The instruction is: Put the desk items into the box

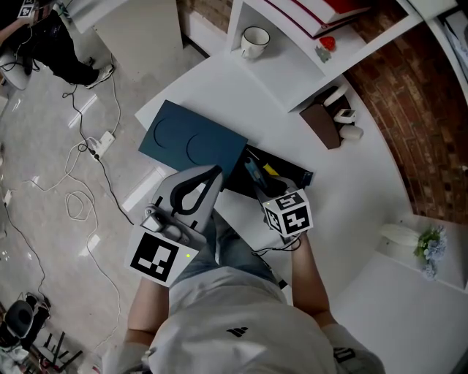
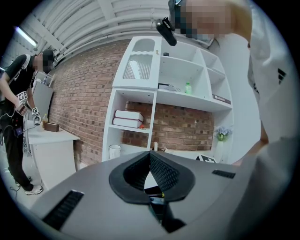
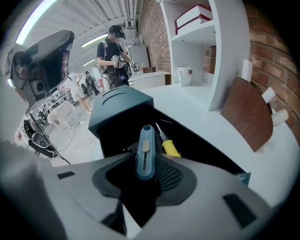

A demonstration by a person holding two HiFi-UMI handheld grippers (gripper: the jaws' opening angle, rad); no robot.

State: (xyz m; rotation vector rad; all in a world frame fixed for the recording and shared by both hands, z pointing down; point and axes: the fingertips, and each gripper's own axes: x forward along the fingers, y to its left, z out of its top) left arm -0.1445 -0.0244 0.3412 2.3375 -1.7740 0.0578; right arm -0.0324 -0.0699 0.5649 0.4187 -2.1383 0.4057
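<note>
We're looking down on the white desk [image 1: 365, 190], and the right tongs [image 1: 257, 181] are clamped on a blue cutter [image 1: 252, 170]. In the right gripper view, the cutter [image 3: 145, 152] stands up between the pads of the right tongs [image 3: 146, 168], and its tip points out over the open black box [image 3: 208, 146]. That box [image 1: 303, 175] sits mid-frame in the head view. Inside it, a yellow-handled screwdriver [image 3: 169, 147] lies just right of the cutter. A dark blue lid [image 1: 191, 139] lies at the box's left end, up and left of centre.

Now the left tongs [image 1: 212, 175] — they sit low in the frame over the lid's lower edge, just left of the right tongs. The left gripper view shows the left tongs [image 2: 150, 157] closed, tips together, nothing gripped.

Up top, a white mug [image 1: 254, 42] stands on the low shelf, with red books [image 1: 322, 11] on the level beside it at the upper edge. A brown stand [image 1: 322, 126] leans against the shelf unit right of centre — and a small pot of flowers [image 1: 429, 245] sits at the right edge.
</note>
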